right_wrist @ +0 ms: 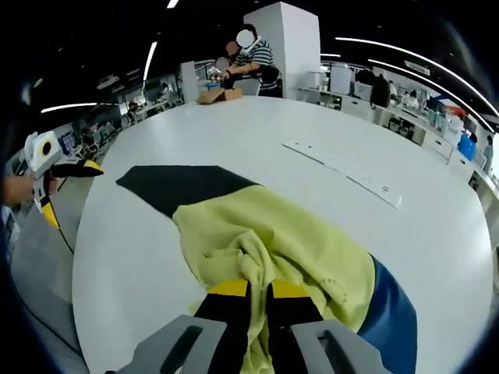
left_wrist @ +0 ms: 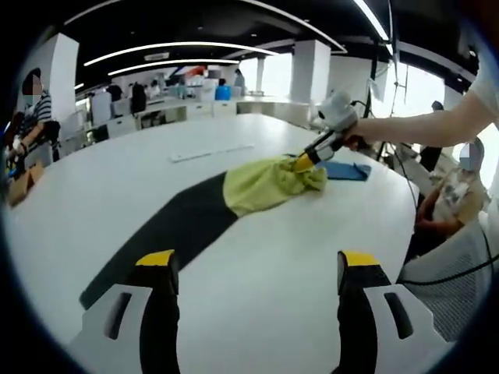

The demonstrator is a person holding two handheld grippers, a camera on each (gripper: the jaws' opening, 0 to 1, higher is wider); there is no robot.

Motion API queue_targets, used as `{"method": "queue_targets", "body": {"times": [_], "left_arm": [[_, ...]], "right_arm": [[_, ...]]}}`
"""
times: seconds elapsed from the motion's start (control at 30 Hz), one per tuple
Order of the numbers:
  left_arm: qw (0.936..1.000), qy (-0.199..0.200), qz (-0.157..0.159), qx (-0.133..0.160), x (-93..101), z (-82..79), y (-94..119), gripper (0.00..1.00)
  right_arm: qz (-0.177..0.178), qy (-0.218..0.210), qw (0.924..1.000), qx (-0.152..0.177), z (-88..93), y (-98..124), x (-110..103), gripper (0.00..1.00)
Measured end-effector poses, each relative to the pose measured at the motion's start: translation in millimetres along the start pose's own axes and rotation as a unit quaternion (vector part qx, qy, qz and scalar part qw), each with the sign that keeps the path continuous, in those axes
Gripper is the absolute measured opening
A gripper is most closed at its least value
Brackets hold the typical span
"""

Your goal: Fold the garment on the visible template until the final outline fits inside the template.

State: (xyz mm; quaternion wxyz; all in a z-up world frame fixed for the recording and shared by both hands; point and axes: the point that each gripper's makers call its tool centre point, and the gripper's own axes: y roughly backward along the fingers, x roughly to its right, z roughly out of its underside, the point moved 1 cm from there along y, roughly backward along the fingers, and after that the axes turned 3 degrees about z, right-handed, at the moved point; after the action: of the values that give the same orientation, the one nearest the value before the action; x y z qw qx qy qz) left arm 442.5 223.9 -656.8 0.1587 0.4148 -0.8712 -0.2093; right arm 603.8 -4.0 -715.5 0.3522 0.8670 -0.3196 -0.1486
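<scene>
Two jaws of your left gripper (left_wrist: 256,265) stand spread and empty over the white table (left_wrist: 93,202). Ahead, the black template (left_wrist: 183,218) runs lengthwise toward the bunched yellow garment (left_wrist: 269,183) covering its far end, where your right gripper (right_wrist: 260,290) is clenched on the cloth.

The left gripper view looks from well back across the table (left_wrist: 257,304) toward the garment (left_wrist: 269,185). The right gripper view sits right over the garment (right_wrist: 273,249), facing the opposite way. Both share the garment and the black template (left_wrist: 168,226).

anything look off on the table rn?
Yes: the yellow garment is bunched in a crumpled heap, half off the black template, spilling onto a blue cloth. Right tongs pinch its folds; left tongs hang open, away from it.
</scene>
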Motion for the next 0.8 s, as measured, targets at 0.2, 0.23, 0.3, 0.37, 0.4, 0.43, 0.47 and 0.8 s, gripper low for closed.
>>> {"method": "queue_targets", "body": {"times": [0.2,0.23,0.3,0.37,0.4,0.43,0.47,0.8], "left_arm": [[1.0000,0.000,-0.005,-0.001,-2.1,-1.7,-3,0.80],[1.0000,0.001,-0.006,0.000,-2.4,-2.2,-3,0.80],[1.0000,0.003,-0.005,0.002,-2.2,-3.4,-4,0.79],[1.0000,0.002,-0.005,0.002,-2.3,-5.2,-4,0.79],[1.0000,0.001,-0.004,0.003,-2.3,-6.1,-4,0.79],[1.0000,0.001,-0.004,0.004,-2.4,-7.1,-4,0.79],[1.0000,0.000,-0.003,0.005,-2.7,-8.7,-4,0.79],[0.9992,0.009,0.029,0.025,1.0,-34.0,-19,0.72]], "right_arm": [[0.006,0.006,0.9998,-0.016,8.1,-8,3,0.03],[0.007,0.005,0.9998,-0.016,8.2,-9,4,0.04],[0.008,-0.005,0.9999,-0.012,6.5,-8,4,0.06],[0.010,-0.007,0.9999,-0.008,3.2,-4,5,0.09],[0.010,-0.007,0.9999,-0.005,1.1,-1,4,0.11],[0.012,-0.008,0.9999,-0.005,0.2,2,4,0.13],[0.013,-0.008,0.9999,-0.004,-0.4,4,2,0.16],[0.009,-0.036,0.9993,0.012,-6.4,40,0,0.36]]}}
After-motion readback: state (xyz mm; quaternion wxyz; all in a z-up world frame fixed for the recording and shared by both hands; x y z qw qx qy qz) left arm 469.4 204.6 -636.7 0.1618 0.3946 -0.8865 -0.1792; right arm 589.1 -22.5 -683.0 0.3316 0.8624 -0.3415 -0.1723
